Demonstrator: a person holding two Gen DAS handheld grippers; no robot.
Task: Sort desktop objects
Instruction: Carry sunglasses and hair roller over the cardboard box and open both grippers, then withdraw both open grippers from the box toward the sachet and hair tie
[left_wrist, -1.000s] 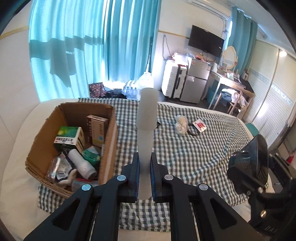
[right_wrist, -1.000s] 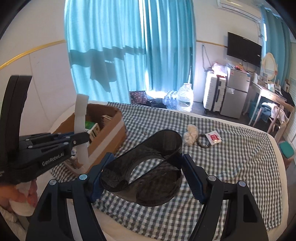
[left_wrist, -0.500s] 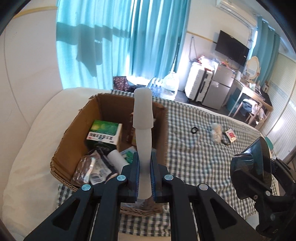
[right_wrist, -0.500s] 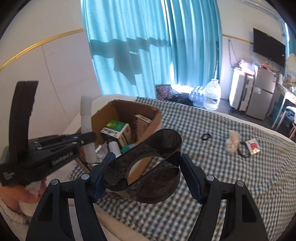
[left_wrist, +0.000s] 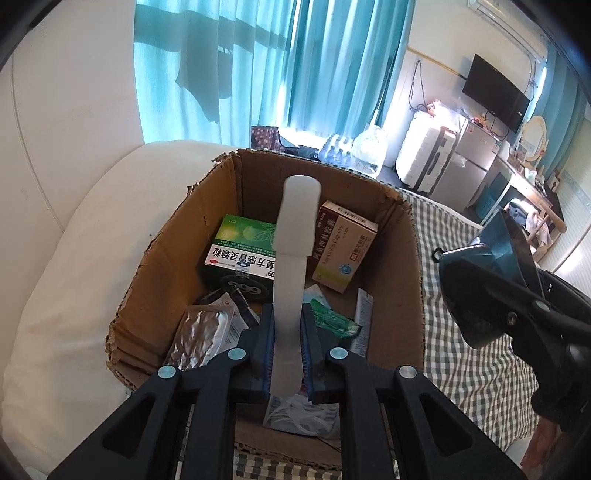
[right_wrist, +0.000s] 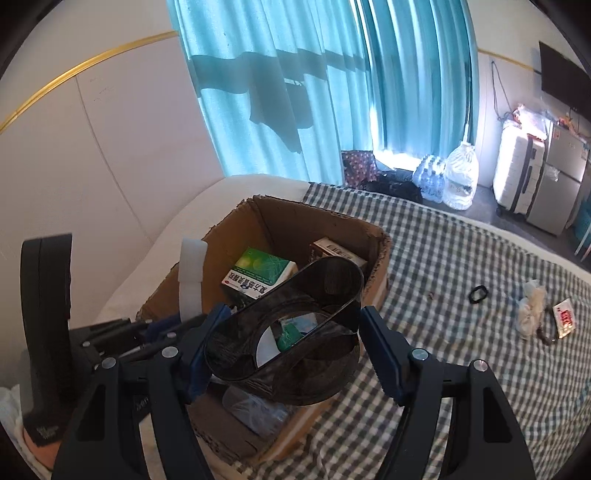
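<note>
Sorting here means filling the cardboard box (left_wrist: 402, 258), which sits on the checked cloth (right_wrist: 461, 258) and already holds a green medicine box (left_wrist: 243, 247), a brown medicine box (left_wrist: 345, 251), foil packets (left_wrist: 203, 332) and other small packs. The left gripper (left_wrist: 288, 347) holds a white tube (left_wrist: 293, 258) upright directly above the box; its jaws are opening, with the tube between the pads, so a drop among the packs looks intended. The right gripper (right_wrist: 291, 347) pinches a dark plastic cup (right_wrist: 295, 339) by its sides at the box's near edge, probably next in line. Well apart on the cloth lie a black ring (right_wrist: 478, 294), a white wad (right_wrist: 530, 310) and a red-and-white sachet (right_wrist: 565, 317), not yet sorted.
</note>
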